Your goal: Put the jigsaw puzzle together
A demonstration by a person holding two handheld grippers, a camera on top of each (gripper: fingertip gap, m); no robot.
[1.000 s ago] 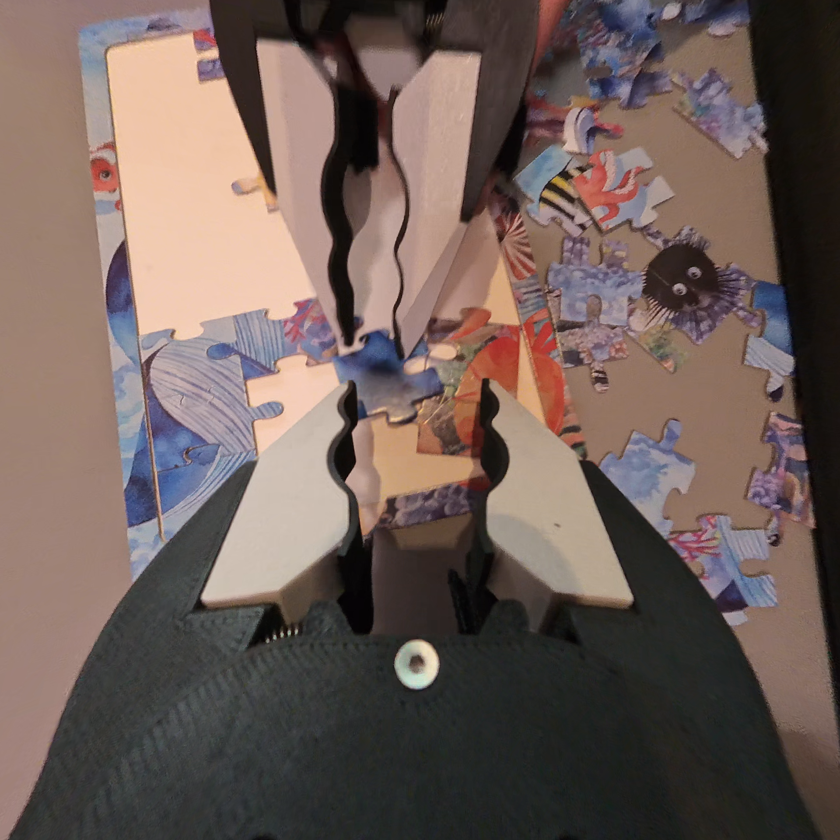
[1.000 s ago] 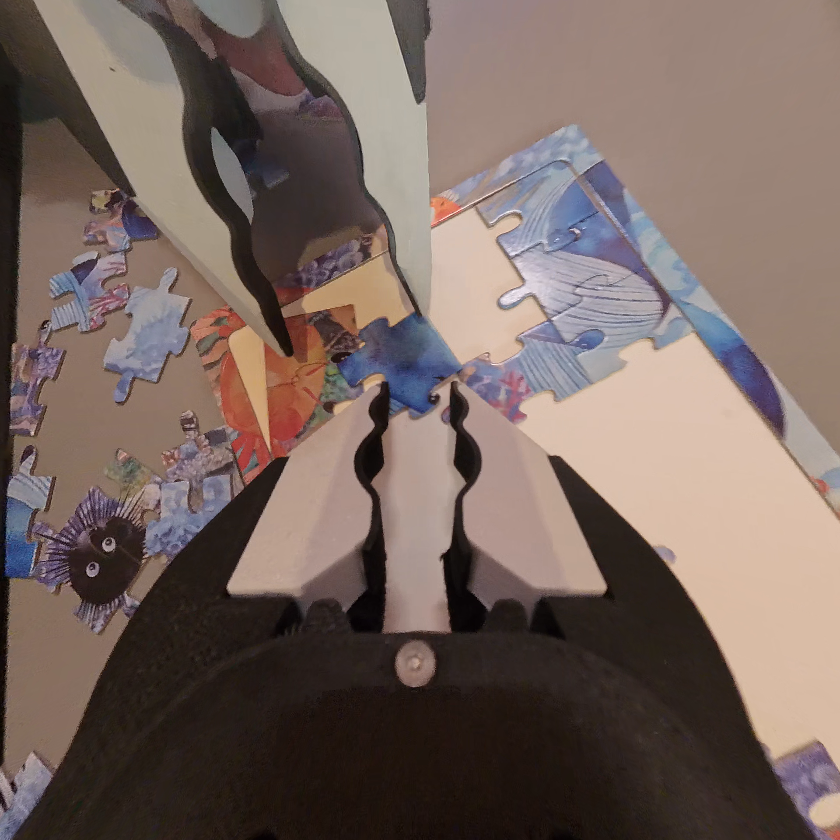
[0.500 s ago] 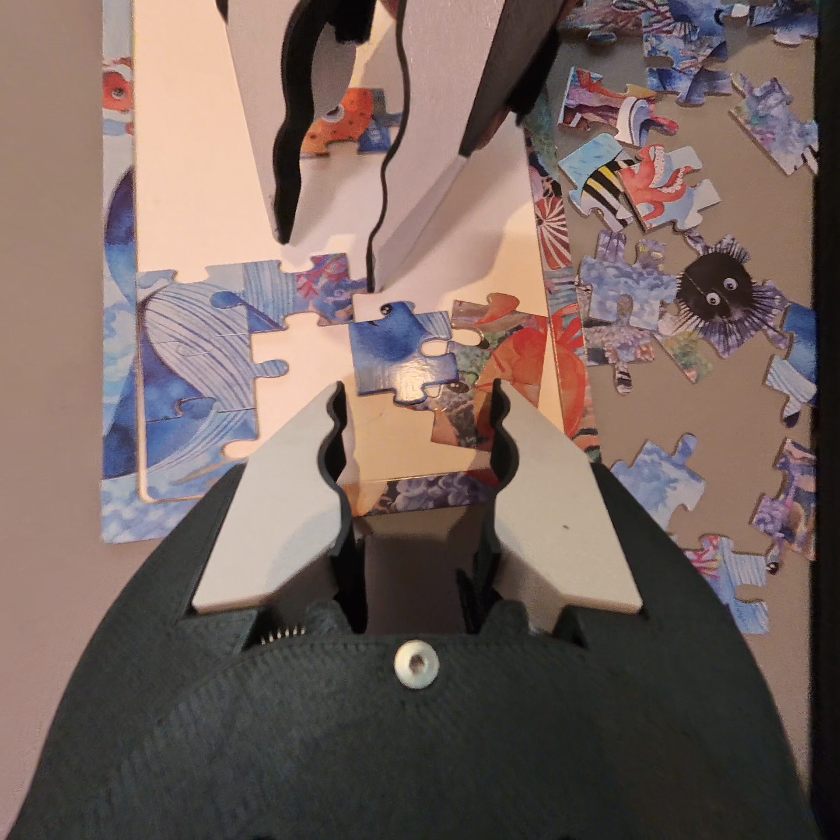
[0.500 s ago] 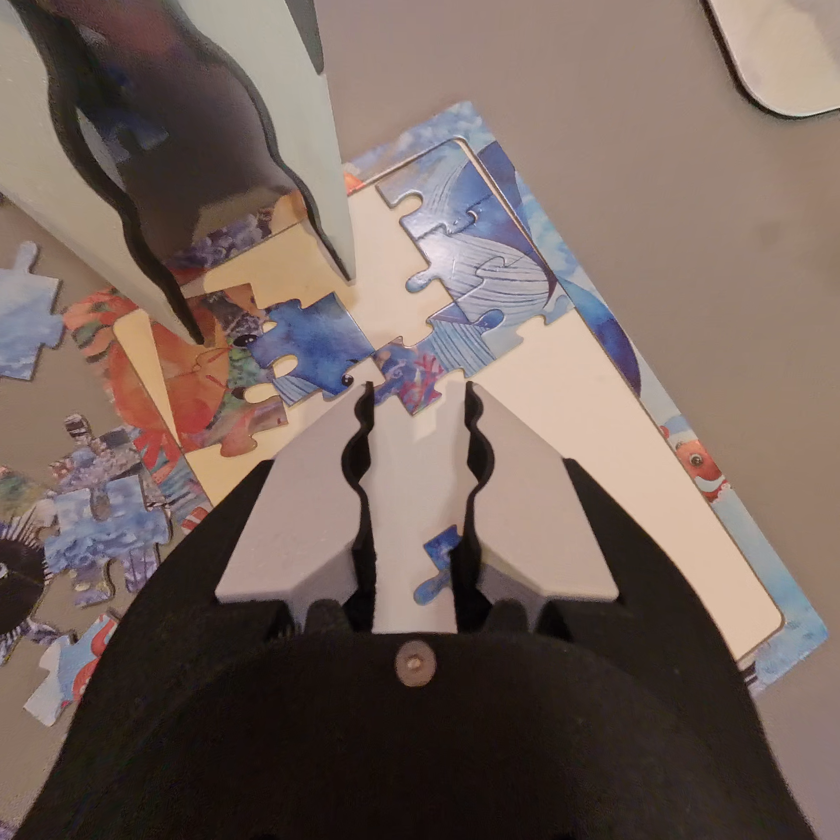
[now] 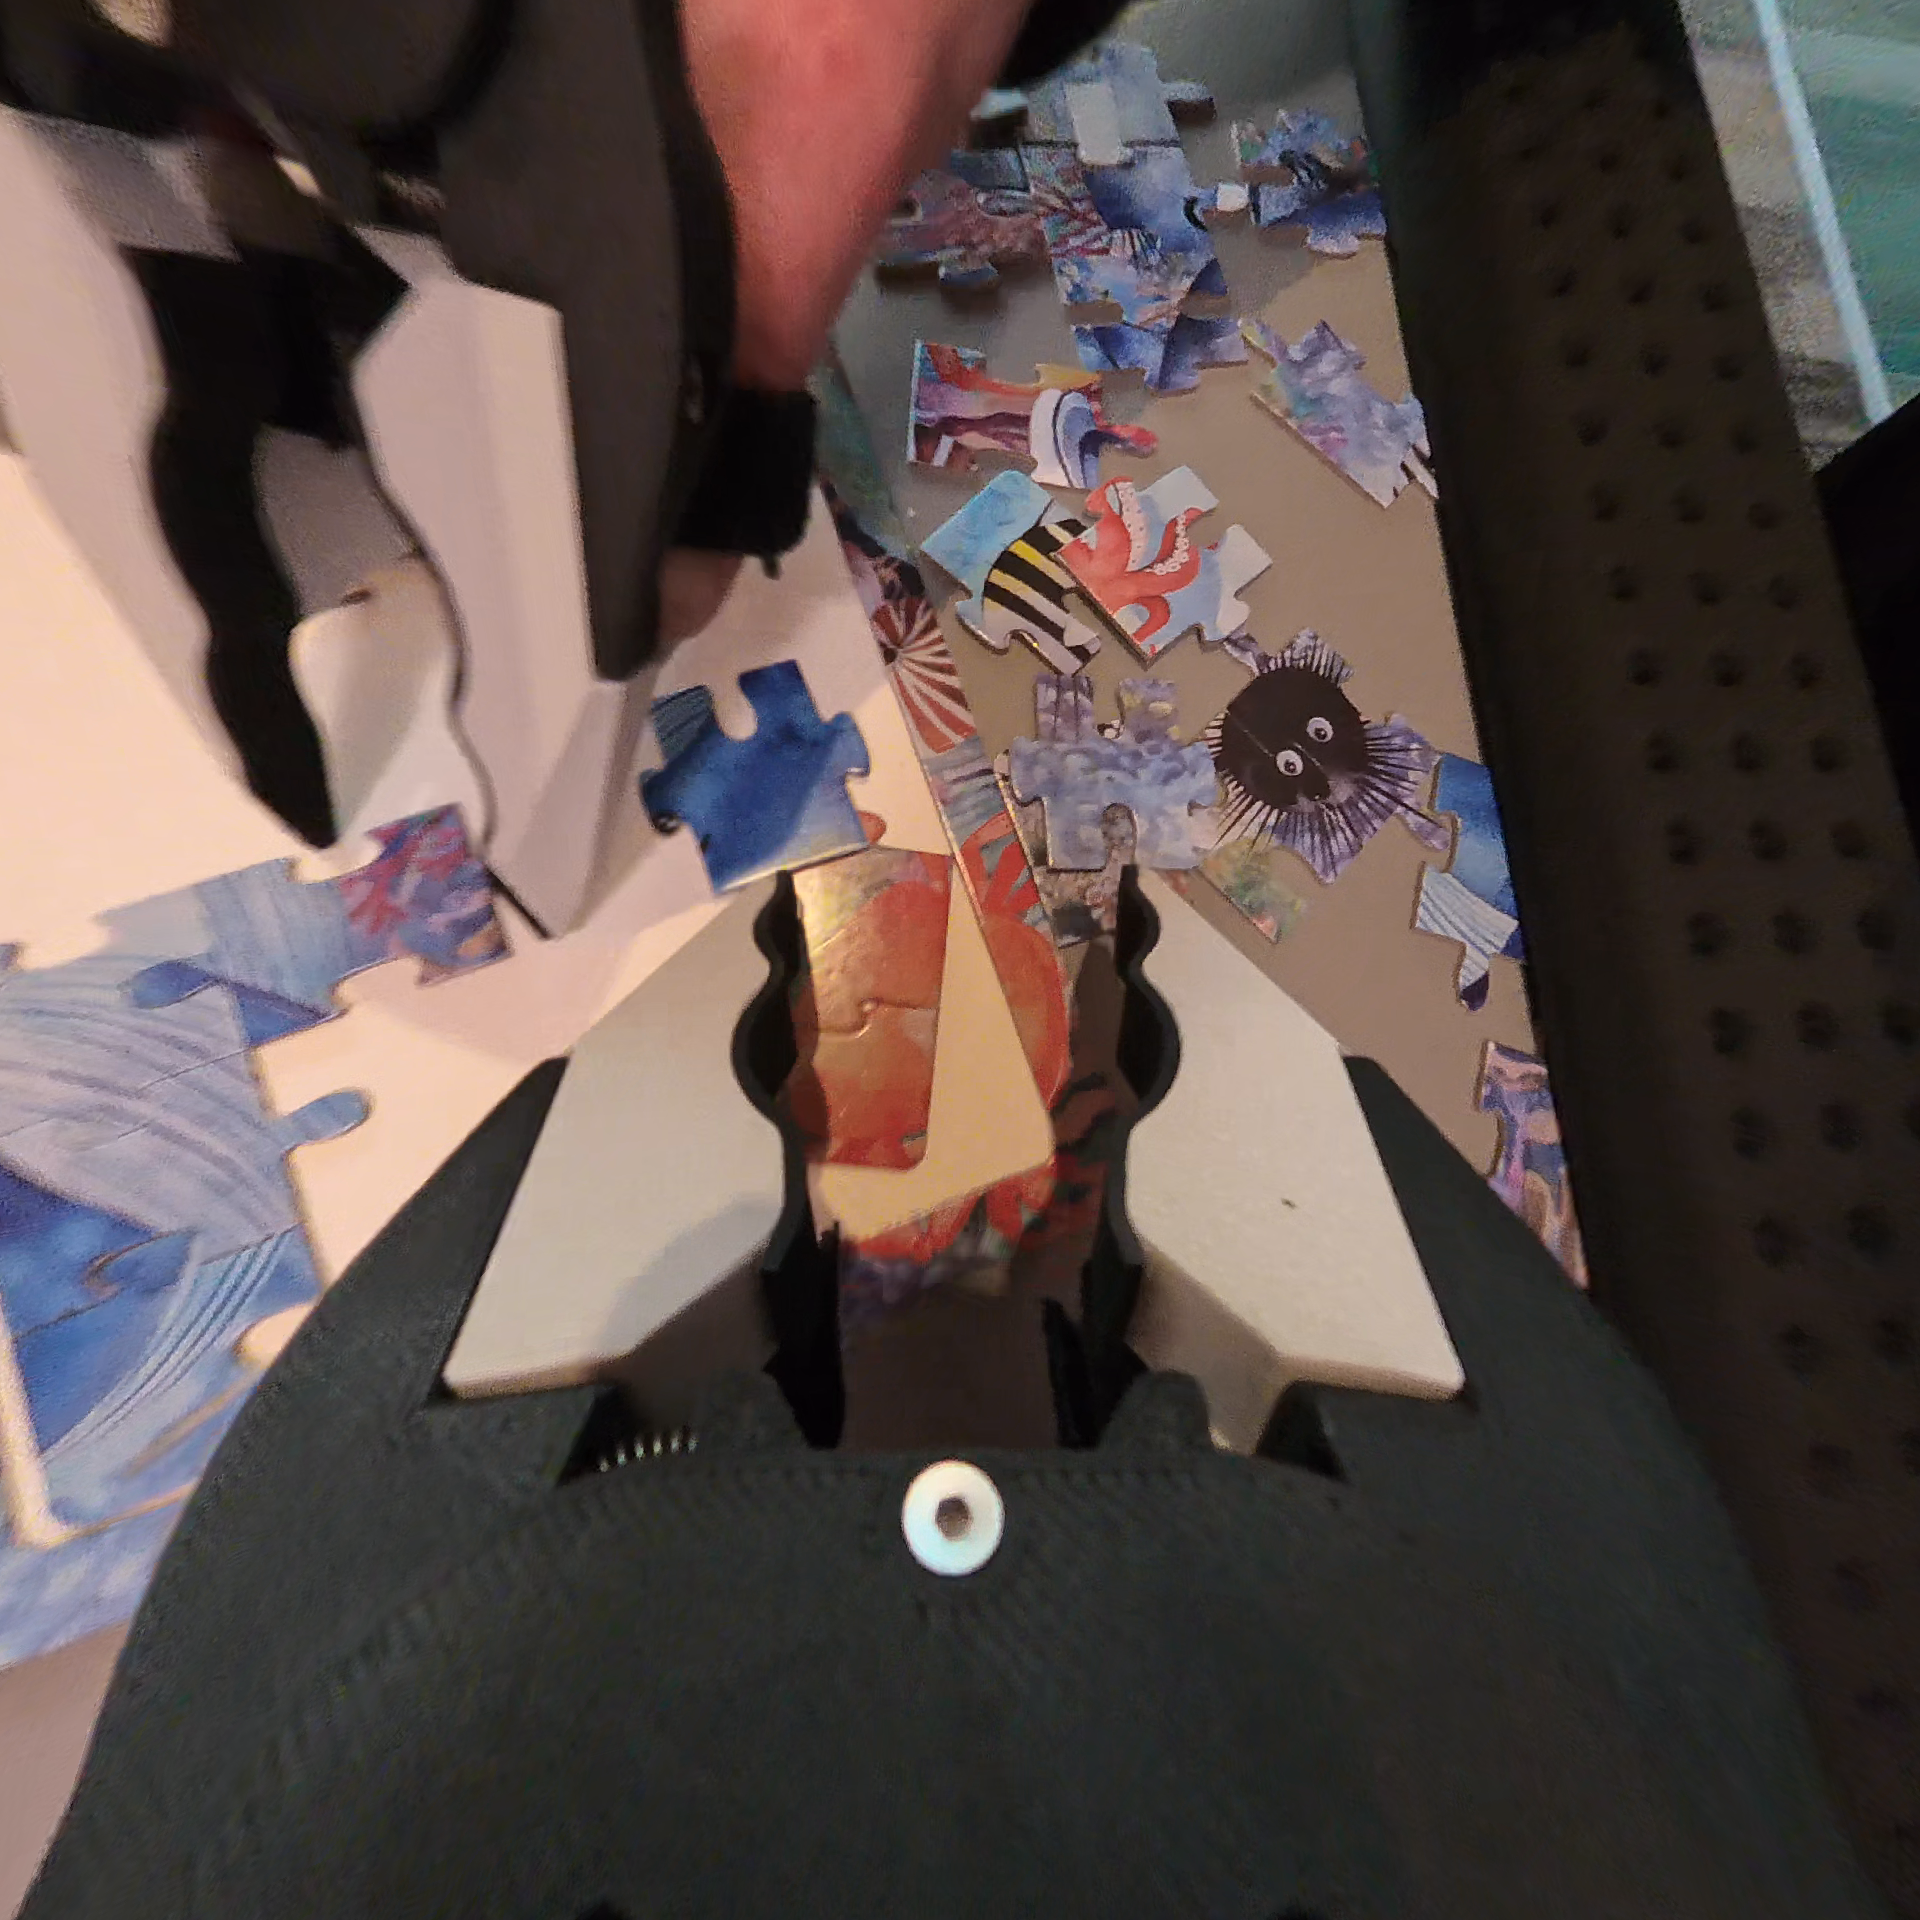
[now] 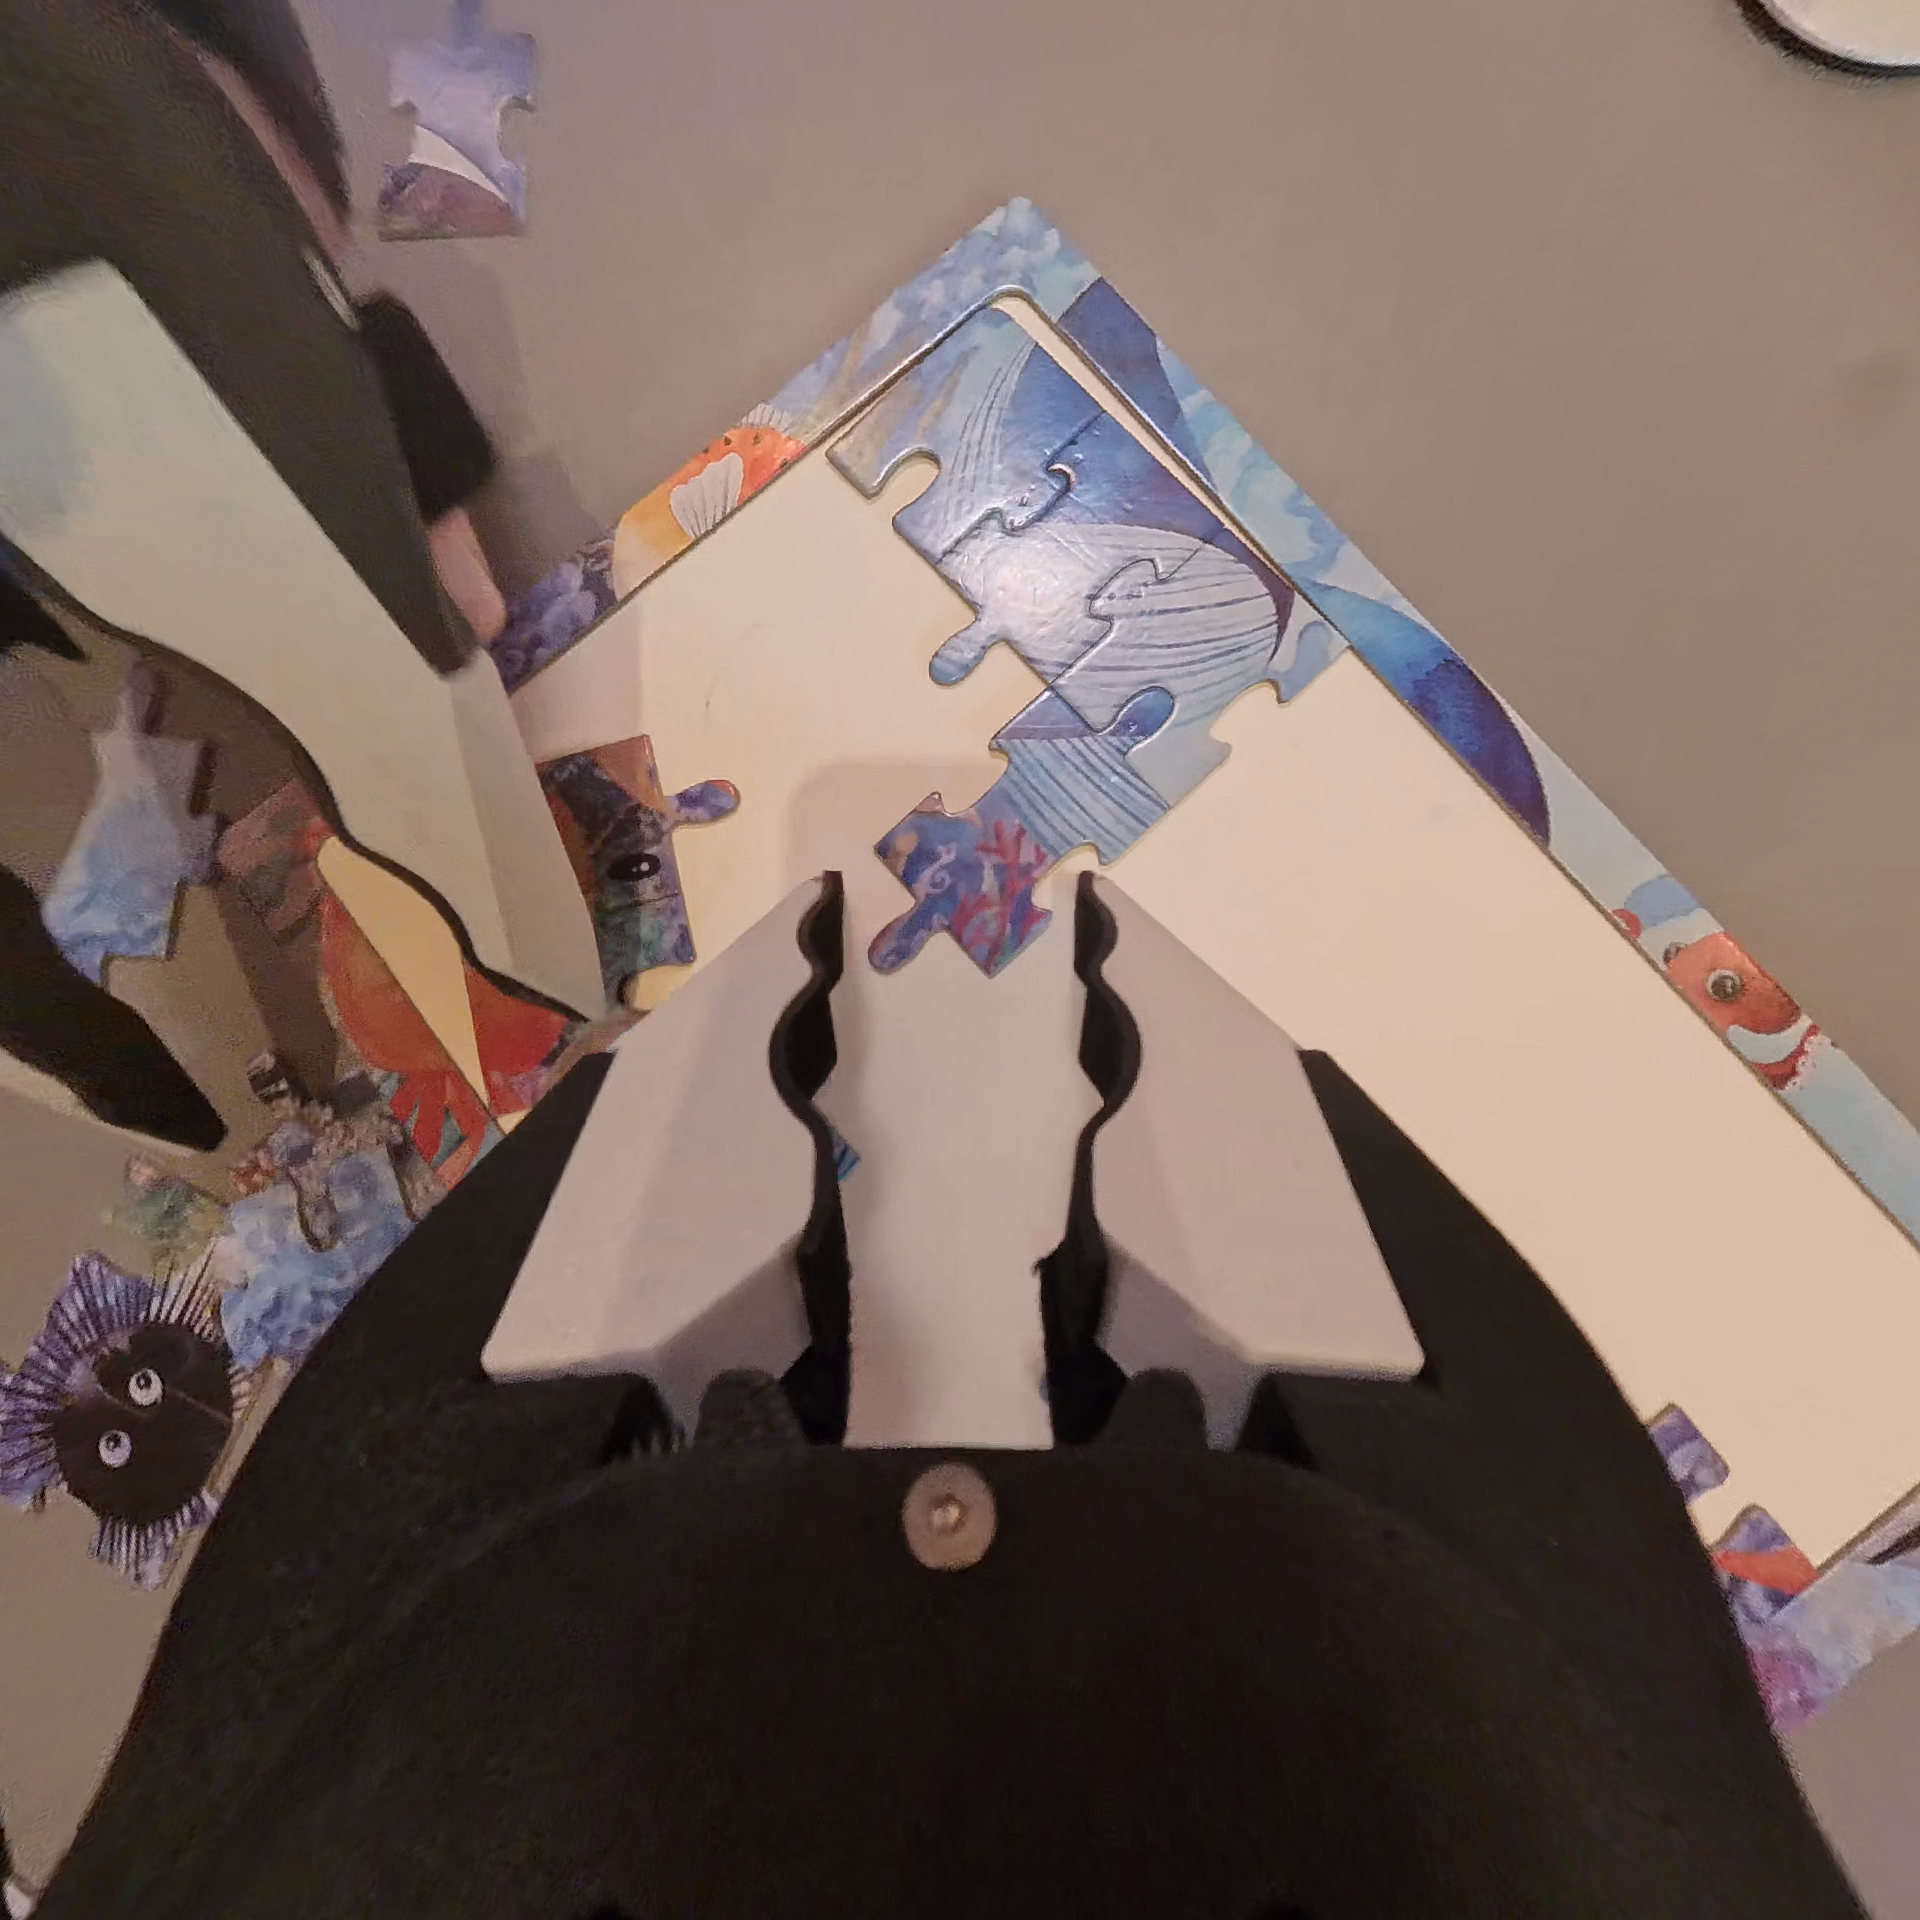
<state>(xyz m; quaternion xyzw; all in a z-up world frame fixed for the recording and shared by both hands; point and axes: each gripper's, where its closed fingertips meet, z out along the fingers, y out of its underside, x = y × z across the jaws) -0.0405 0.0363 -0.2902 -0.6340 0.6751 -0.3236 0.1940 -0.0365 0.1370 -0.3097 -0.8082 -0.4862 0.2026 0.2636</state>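
Both tongs are being held wide, gripping nothing: left tongs (image 5: 951, 894), right tongs (image 6: 956, 883). Loose blue piece (image 5: 753, 784) is lying mid-frame on puzzle tray (image 6: 1403, 935); whale section (image 6: 1081, 623) is sitting assembled upper centre.

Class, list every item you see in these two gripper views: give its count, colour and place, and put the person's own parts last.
Jigsaw puzzle tray: one, cream floor with blue sea-picture border, on the grey table.
Joined whale pieces: one cluster, blue and white, in the tray's corner.
Dark blue jigsaw piece: one, loose in the tray, above the orange crab pieces.
Black sea urchin piece: one, black with purple spines, on the table beside the tray.
Striped fish piece: one, yellow, black and white, on the table.
Other loose pieces: several, mostly blue and purple, scattered on the table.
Left gripper: one, black with white fingers, open.
Right gripper: one, same colours, open.
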